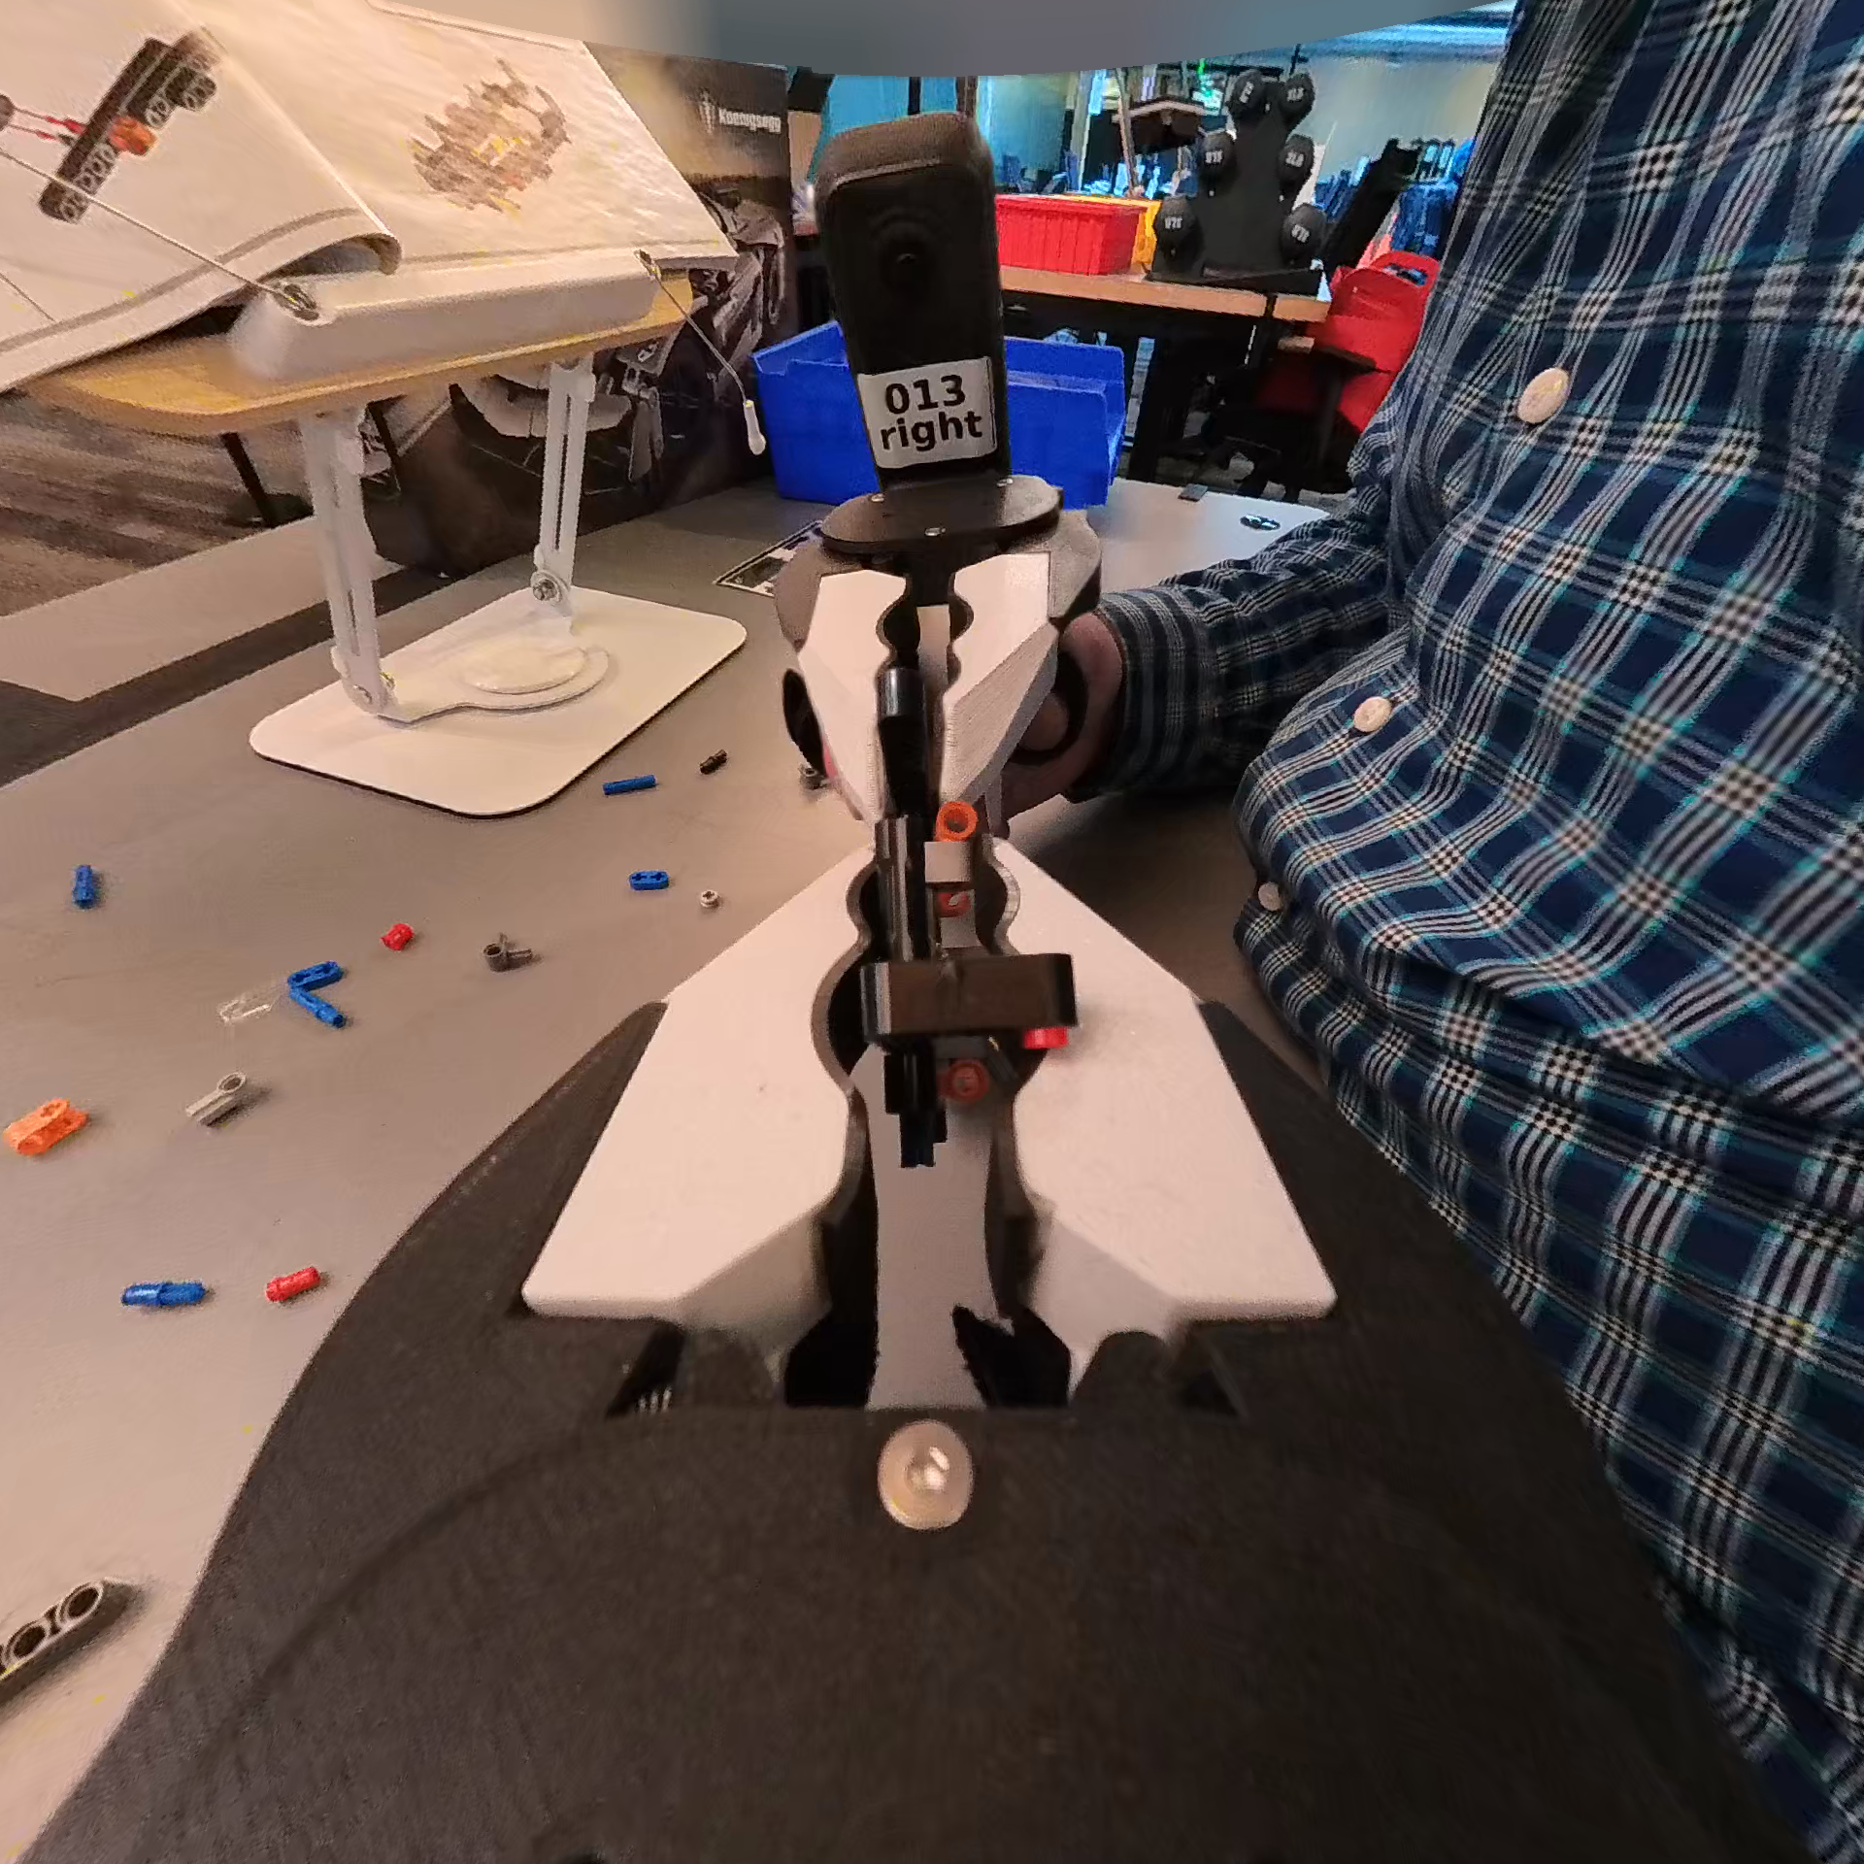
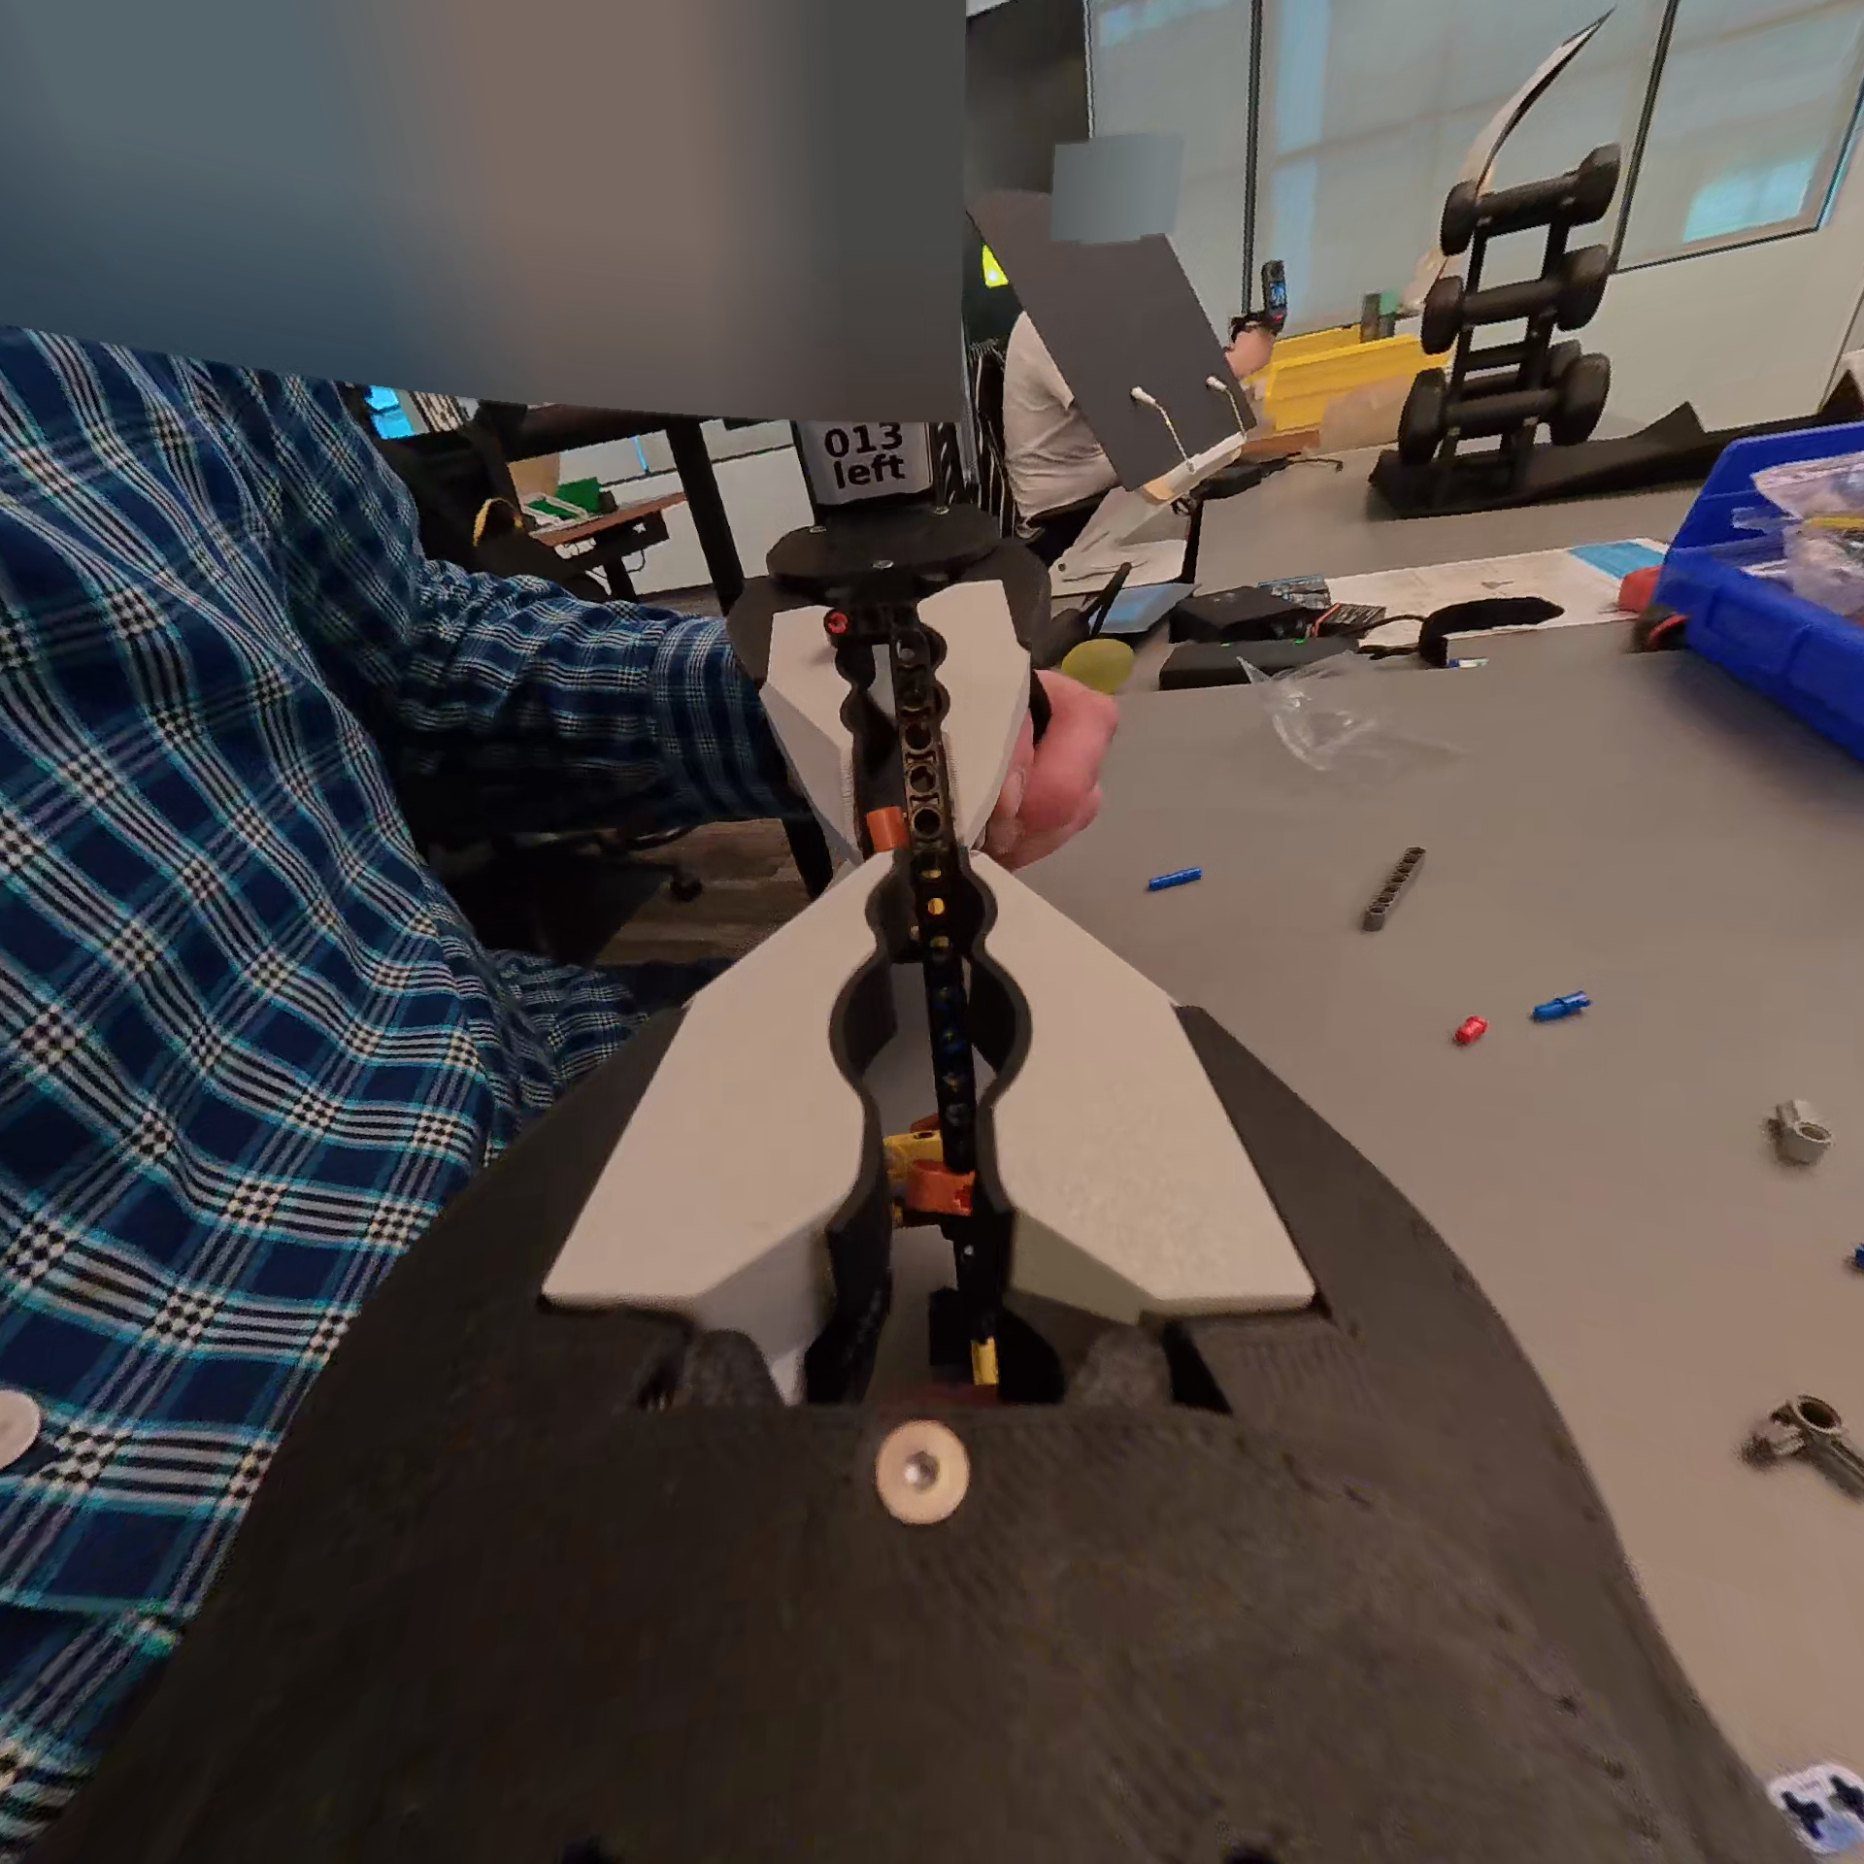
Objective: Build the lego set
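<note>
Spanning the centre of both frames, the black lego assembly (image 2: 933, 908) with orange connectors is clamped at opposite ends by the left gripper (image 1: 923, 867) and right gripper (image 2: 933, 867), each closed on it, tip to tip. Loose pins (image 1: 161, 1293) dot the grey table (image 1: 403, 1160) at left; an instruction booklet (image 1: 303, 151) sits upper left.
</note>
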`<state>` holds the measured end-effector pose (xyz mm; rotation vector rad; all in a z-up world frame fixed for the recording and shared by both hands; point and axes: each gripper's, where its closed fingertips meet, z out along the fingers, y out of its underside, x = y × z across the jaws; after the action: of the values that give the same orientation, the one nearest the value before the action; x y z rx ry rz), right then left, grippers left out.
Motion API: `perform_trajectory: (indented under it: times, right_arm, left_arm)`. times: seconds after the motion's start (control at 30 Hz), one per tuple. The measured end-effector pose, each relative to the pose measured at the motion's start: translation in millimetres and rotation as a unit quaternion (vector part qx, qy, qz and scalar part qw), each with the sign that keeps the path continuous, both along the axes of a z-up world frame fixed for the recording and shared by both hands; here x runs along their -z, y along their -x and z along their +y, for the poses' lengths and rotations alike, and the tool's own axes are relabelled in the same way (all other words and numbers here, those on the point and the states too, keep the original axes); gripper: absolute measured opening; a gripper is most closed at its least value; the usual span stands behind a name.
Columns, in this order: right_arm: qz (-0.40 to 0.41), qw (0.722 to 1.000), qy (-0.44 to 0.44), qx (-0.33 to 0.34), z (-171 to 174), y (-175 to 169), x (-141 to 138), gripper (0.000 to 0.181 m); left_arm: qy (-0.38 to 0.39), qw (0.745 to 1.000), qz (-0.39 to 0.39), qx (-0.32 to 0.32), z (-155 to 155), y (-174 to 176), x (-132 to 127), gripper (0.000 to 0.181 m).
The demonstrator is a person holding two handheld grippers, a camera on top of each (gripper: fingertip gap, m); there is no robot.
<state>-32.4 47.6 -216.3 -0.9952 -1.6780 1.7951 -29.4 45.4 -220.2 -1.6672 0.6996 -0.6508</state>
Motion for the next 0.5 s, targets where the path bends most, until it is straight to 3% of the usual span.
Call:
perform_trajectory:
  times: [0.5]
  right_arm:
    - [-0.008, 1.000, -0.005, -0.001, -3.5, 1.4, 2.2, 0.004]
  left_arm:
    - [0.023, 0.999, -0.029, 0.025, -3.5, 0.8, 1.8, 0.014]
